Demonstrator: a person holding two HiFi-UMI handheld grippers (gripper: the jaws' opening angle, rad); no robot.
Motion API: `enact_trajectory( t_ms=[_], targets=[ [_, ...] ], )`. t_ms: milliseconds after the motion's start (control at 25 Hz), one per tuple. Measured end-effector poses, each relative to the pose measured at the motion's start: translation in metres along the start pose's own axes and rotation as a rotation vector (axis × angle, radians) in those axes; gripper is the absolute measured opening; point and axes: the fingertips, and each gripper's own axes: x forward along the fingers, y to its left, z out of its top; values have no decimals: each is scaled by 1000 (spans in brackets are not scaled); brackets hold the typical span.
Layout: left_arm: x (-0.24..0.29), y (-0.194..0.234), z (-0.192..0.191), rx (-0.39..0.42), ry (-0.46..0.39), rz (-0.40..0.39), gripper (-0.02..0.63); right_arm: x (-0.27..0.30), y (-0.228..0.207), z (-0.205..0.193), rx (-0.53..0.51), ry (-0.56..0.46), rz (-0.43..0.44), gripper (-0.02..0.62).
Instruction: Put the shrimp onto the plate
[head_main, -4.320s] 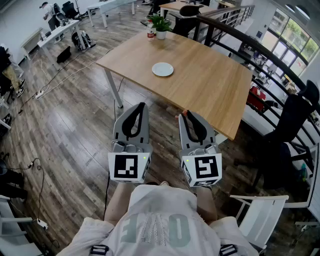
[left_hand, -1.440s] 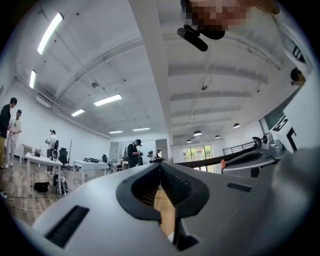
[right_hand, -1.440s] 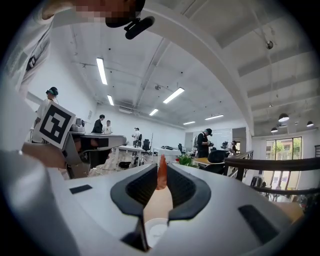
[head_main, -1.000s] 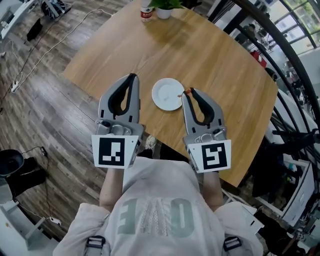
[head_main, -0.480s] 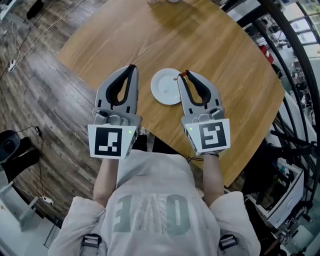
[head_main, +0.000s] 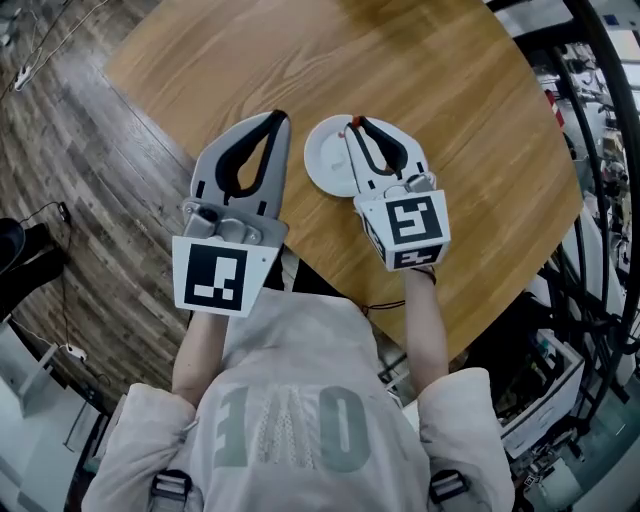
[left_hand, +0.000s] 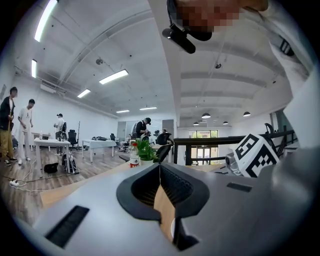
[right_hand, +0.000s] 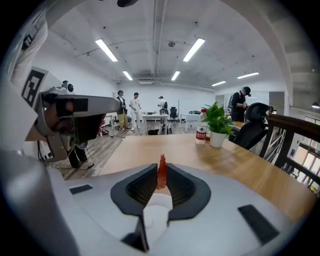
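- While the person (head_main: 285, 430) stands at the near edge of the wooden table (head_main: 470, 110), both grippers reach out over it, side by side
- The right gripper (right_hand: 161, 172) is clenched on the shrimp (right_hand: 162, 176): the two jaws press the small red-orange body from both sides, and its upper part stands up above the jaw tips
- In the head view this gripper lies over the white plate (head_main: 322, 165), with its tips near the far rim; the shrimp is held there over the plate, and I cannot tell if it touches the plate
- In the right gripper view the white of the plate shows through the opening behind the jaw tips
- The left gripper (left_hand: 160, 166) has its jaws closed together, tip against tip, with nothing between them; only the wood of the table shows through its opening
- In the head view the left gripper is just beside the plate, on its left side, above the near edge of the table
- At the far part of the table a potted plant (right_hand: 218, 127) and a bottle (right_hand: 201, 133) with a red label stand close to each other, well apart from the plate
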Motion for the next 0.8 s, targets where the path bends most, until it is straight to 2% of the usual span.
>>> enact_trajectory(
  t_ms=[440, 720, 800],
  targets=[
    [2, 0, -44, -56, 94, 32, 11, 34, 7, -74, 58, 242, 98, 66],
    [0, 7, -60, -88, 114, 54, 11, 37, 12, -93, 52, 310, 120, 66],
    [0, 6, -62, -74, 124, 54, 11, 36, 14, -98, 58, 331, 131, 66]
  ],
)
